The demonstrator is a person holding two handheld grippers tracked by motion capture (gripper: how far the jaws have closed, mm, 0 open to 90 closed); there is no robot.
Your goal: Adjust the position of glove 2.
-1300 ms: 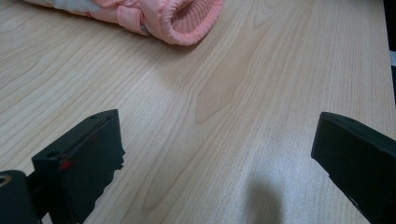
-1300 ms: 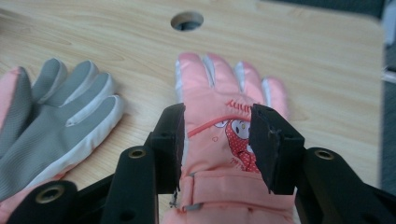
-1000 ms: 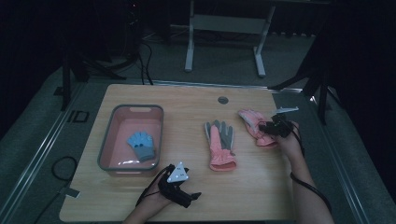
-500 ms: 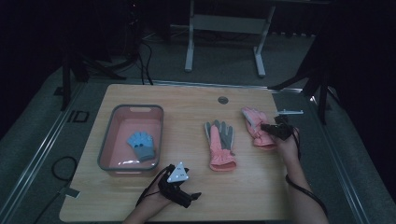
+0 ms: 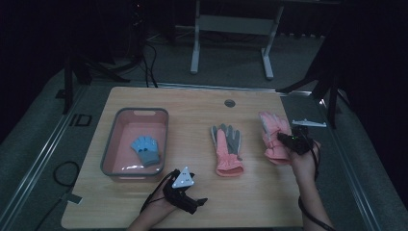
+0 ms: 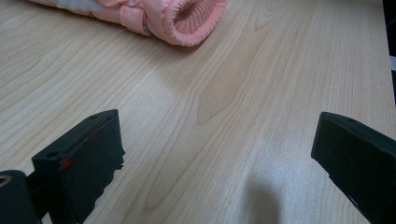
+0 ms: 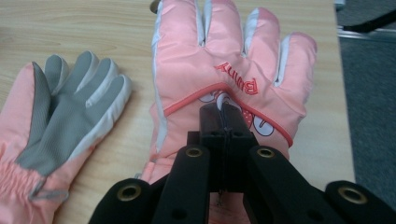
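The right gripper (image 5: 287, 139) has its fingers closed, pinching the back of the pink glove (image 5: 273, 135), which lies on the desk right of the grey-palmed glove (image 5: 226, 149), long axis pointing away. The left gripper (image 5: 192, 204), fingers apart, sits farther off.

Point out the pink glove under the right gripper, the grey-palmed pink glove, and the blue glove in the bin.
right pink glove (image 7: 224, 51), right gripper view, back near the fingers.
grey-palmed glove (image 5: 226, 144), high view, palm.
blue glove (image 5: 146, 148), high view, middle.
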